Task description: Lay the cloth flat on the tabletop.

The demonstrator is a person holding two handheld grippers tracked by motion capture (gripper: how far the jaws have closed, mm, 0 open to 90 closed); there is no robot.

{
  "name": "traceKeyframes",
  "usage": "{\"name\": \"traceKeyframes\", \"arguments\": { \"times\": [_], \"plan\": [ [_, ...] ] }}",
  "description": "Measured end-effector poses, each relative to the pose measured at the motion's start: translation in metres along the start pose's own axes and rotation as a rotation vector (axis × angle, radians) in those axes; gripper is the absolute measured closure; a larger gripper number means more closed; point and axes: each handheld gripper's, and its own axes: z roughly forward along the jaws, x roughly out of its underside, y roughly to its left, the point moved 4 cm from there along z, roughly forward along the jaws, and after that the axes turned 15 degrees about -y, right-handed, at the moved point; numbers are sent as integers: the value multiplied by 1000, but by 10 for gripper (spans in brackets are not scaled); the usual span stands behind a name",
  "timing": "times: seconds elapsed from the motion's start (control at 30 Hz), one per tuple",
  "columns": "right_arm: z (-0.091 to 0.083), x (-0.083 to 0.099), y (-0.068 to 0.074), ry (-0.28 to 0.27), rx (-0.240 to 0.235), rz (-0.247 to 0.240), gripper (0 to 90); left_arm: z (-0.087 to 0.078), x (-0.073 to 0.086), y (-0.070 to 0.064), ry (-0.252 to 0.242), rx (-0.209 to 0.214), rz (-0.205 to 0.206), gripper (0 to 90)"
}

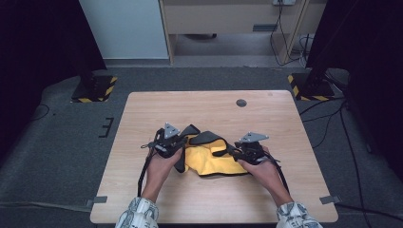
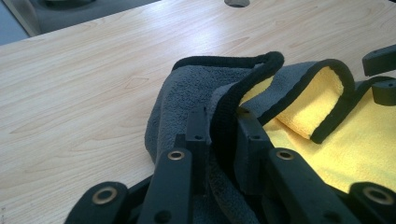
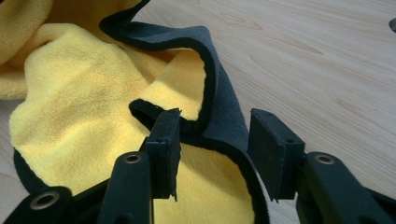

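Your left gripper [image 2: 219, 140] is clamped on the cloth [image 1: 212, 159] hem; your right gripper [image 3: 215, 144] has fingers apart, a fold between them, at 3 o'clock.

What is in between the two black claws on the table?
A crumpled yellow-and-grey fleece cloth with black trim lies between the left claw and right claw, seen from the high view.
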Motion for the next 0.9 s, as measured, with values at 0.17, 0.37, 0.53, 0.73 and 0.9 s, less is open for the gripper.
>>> {"name": "traceKeyframes", "arguments": {
  "times": [0.17, 0.37, 0.53, 0.73, 0.9],
  "plan": [
    [5, -3, 4, -1, -13, 0, 598, -1, 0, 2, 2, -3, 2, 776],
    [13, -3, 5, 4, -17, 15, 652, -4, 2, 5, -3, 2, -7, 777],
    [16, -6, 6, 1, -17, 12, 679, -8, 3, 10, -12, 0, -12, 777],
    [23, -6, 6, 15, 2, 22, 668, -11, 5, 15, -17, -4, -18, 777],
    [29, -2, 6, 28, 10, 32, 677, -13, 6, 19, -18, -9, -23, 777]
  ]
}}
